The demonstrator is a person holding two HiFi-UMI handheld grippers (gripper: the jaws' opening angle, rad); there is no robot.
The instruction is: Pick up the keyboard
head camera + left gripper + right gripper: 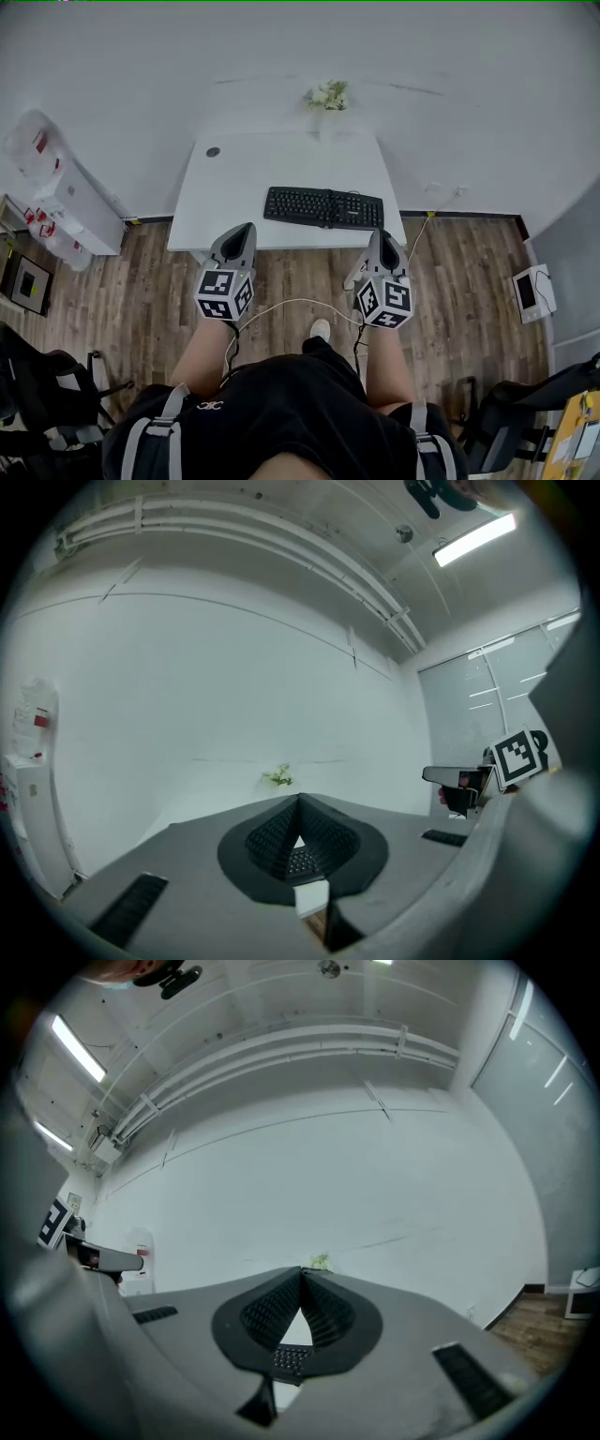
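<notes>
A black keyboard (324, 207) lies flat near the front edge of a white table (234, 178). My left gripper (242, 228) hangs over the table's front edge, left of the keyboard, shut and empty. At the table's front right corner my right gripper (382, 233) is shut too, just in front of the keyboard's right end, holding nothing. Both point level toward the wall. Through the closed jaws of the left gripper (300, 803) a sliver of keyboard (300, 862) and table shows. The right gripper (302, 1274) likewise frames a bit of keyboard (289, 1358).
A small vase of pale flowers (327, 97) stands at the table's far edge against the white wall. A white cabinet (66, 202) is at the left, a white device (531, 291) on the wood floor at the right, dark chairs (37, 394) beside me.
</notes>
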